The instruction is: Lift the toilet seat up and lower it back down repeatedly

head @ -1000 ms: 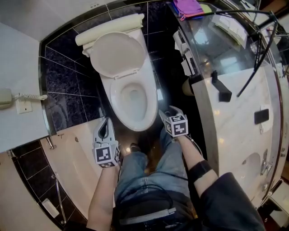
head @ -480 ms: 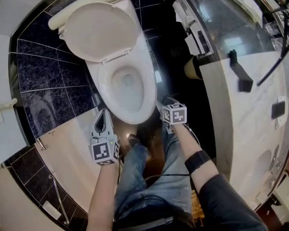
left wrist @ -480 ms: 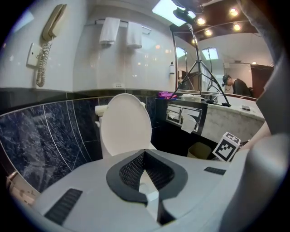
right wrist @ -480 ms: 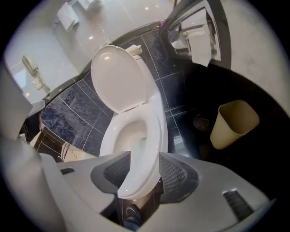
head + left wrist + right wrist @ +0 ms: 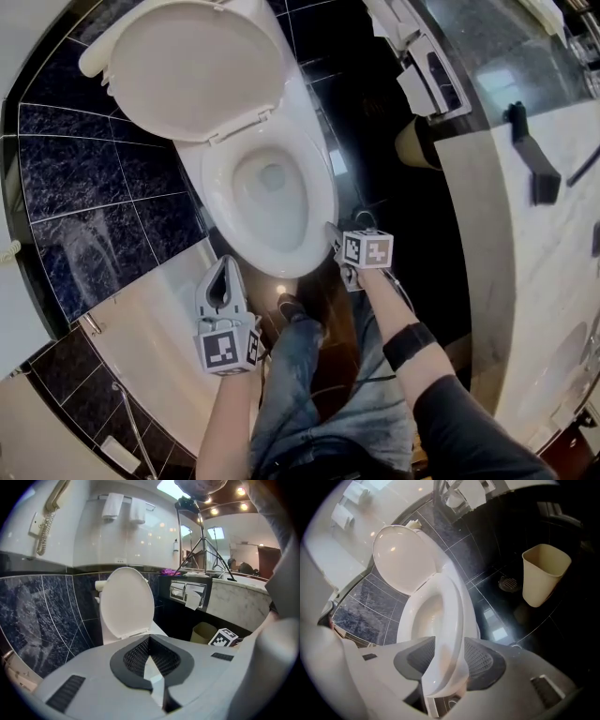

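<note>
Our right tool (image 5: 332,231) has come in from just off the near right of the toilet and now sits on the near right edge of the toilet seat (image 5: 218,192). A moment ago there was a dark strip of floor between them. That strip is gone.

In the right gripper view the white seat rim runs straight between the jaws, with a ribbed pad (image 5: 482,660) pressed to each side. We judge the jaws closed onto the seat, though it has not risen. It lies flat on the bowl, and the lid (image 5: 192,66) stands up against the far wall.

Our left tool (image 5: 223,264) has stayed low at the near left, over the pale tub edge (image 5: 141,319). Its jaws are drawn together on nothing, and it is well apart from the toilet.

Our head has also leaned in, so the bowl fills more of the head view than before.

For the task, we take this to mean the grip for a lift is made. What remains is to swing the seat up towards the lid. The rim is smooth and curved, so the pads could slide off as it tilts.
</note>
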A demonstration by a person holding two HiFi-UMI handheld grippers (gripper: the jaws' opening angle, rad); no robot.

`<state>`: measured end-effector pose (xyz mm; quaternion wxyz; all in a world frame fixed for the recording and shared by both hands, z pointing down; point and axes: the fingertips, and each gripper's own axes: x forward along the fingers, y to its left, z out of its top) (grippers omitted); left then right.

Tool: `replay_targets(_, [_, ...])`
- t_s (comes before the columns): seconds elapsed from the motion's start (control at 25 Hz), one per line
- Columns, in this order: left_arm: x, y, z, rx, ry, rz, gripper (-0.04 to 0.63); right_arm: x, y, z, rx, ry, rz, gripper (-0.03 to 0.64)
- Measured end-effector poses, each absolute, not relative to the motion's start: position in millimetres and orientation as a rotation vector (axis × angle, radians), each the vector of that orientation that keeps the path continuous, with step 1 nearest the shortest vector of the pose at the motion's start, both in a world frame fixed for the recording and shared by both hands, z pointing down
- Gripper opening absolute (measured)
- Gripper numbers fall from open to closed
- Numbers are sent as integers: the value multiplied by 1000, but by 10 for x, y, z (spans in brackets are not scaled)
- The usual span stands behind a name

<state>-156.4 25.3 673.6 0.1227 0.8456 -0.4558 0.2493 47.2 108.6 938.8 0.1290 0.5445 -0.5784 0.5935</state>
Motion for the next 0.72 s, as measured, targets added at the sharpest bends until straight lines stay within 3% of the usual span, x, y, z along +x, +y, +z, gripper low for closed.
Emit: replay_targets(0.72, [-1765, 328, 7132, 2375, -1315, 786, 0, 401, 929, 9609, 1672, -1603, 2037, 151])
